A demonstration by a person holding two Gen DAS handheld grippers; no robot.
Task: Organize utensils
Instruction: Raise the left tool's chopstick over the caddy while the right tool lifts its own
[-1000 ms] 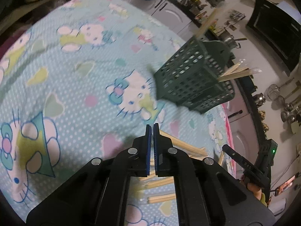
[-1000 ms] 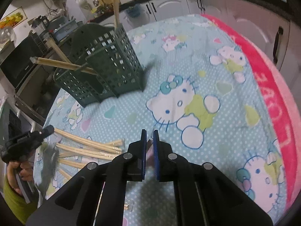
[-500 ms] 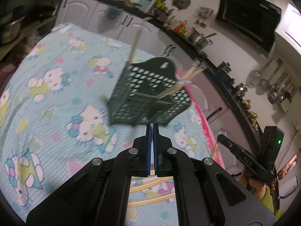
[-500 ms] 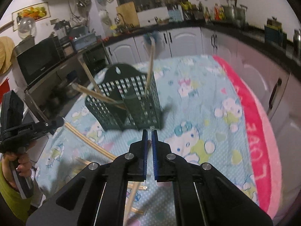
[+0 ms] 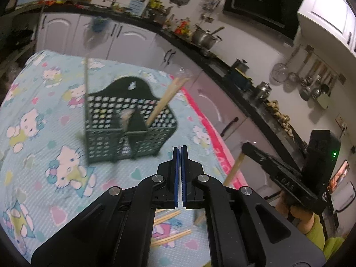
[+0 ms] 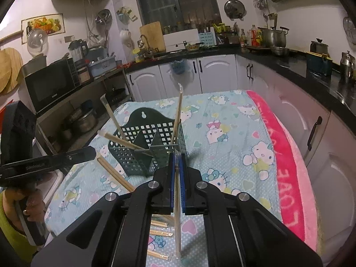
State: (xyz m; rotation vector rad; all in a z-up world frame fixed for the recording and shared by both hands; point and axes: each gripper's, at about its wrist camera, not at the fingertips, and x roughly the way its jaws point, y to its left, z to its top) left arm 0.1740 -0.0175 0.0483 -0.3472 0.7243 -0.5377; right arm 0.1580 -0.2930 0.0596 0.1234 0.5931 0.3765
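Observation:
A dark green mesh utensil holder (image 5: 126, 124) (image 6: 153, 146) stands upright on the Hello Kitty cloth (image 5: 44, 111) (image 6: 233, 138), with several wooden chopsticks (image 5: 165, 100) (image 6: 115, 140) sticking out. My right gripper (image 6: 177, 155) is shut on a wrapped chopstick pair (image 6: 177, 211), held above the table in front of the holder. My left gripper (image 5: 180, 150) is shut, its pads pressed together with nothing seen between them; in the right wrist view (image 6: 95, 153) a chopstick pair (image 6: 113, 171) hangs at its tip. Loose chopsticks (image 5: 171, 238) (image 6: 159, 229) lie on the cloth below.
Kitchen counters with pots (image 5: 204, 36) and white cabinets (image 6: 213, 73) ring the table. A microwave (image 6: 49, 84) stands at left. The table's pink edge (image 6: 287, 166) runs along the right.
Both grippers have risen and tilted up from the cloth, so the holder now sits lower in view. The right gripper now shows a chopstick pair between its pads.

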